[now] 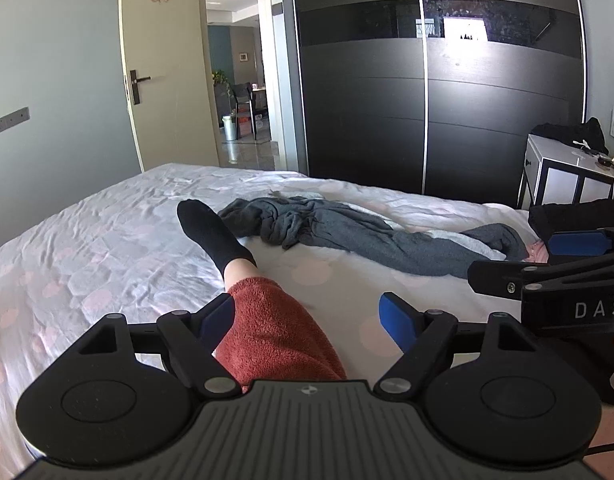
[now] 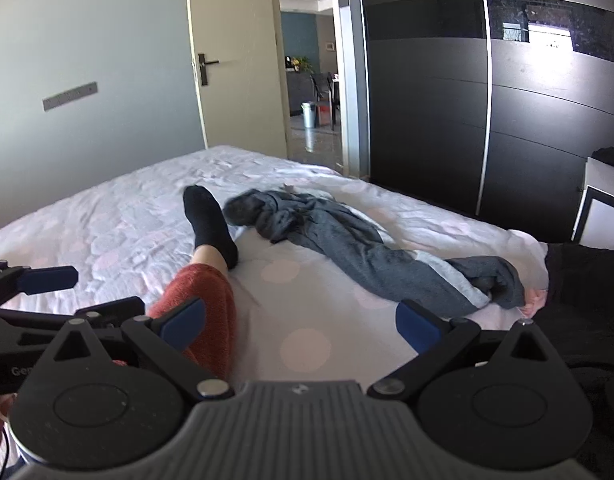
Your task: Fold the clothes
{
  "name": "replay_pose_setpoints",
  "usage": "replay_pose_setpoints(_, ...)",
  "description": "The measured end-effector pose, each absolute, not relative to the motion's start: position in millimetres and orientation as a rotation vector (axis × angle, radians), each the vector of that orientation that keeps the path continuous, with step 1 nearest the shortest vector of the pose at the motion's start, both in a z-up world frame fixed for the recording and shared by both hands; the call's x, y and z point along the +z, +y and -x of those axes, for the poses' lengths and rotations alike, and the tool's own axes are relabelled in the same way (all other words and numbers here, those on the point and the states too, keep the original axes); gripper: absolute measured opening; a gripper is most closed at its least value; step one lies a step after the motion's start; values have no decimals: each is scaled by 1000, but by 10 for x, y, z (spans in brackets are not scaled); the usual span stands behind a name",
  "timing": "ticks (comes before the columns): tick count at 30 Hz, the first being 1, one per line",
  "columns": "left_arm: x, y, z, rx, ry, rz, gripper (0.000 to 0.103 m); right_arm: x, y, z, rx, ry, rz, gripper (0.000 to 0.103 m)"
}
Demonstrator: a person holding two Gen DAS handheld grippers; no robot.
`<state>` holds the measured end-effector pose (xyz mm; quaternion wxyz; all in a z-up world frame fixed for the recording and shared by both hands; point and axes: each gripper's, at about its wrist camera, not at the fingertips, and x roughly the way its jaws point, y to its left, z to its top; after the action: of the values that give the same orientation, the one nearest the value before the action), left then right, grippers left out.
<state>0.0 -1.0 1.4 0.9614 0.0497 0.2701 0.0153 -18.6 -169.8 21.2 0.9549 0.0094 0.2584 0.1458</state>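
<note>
Grey trousers (image 2: 371, 264) lay crumpled and twisted across the bed (image 2: 107, 216), not folded at all, so the whole folding was left. From left to right I counted one leg (image 2: 211, 240) in a black sock, one pair of trousers, one dark garment (image 2: 587, 276). My left gripper (image 1: 311, 320) and right gripper (image 2: 303, 328) were both spread wide, grasping nothing.

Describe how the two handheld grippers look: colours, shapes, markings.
Both are alike. The left gripper and right gripper each have a ribbed grey body, two round black discs, black linkage arms with silver pivots, and blue finger pads. White "DAS" lettering marks the right gripper's side. A thin black cable runs beside each.
</note>
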Motion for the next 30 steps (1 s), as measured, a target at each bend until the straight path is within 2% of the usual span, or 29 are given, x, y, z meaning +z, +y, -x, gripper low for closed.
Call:
replay_pose_setpoints(10,-5,-71,21,27,515,-102,94,254,-1518,172,271,476,20,102)
replay_pose_setpoints(13,-7,-143,44,24,508,-123,94,208,-1806,221,305,459,-51,102)
replay_pose_setpoints(30,-43,-59,-5,2,553,-85,93,147,-1774,199,300,463,-54,103)
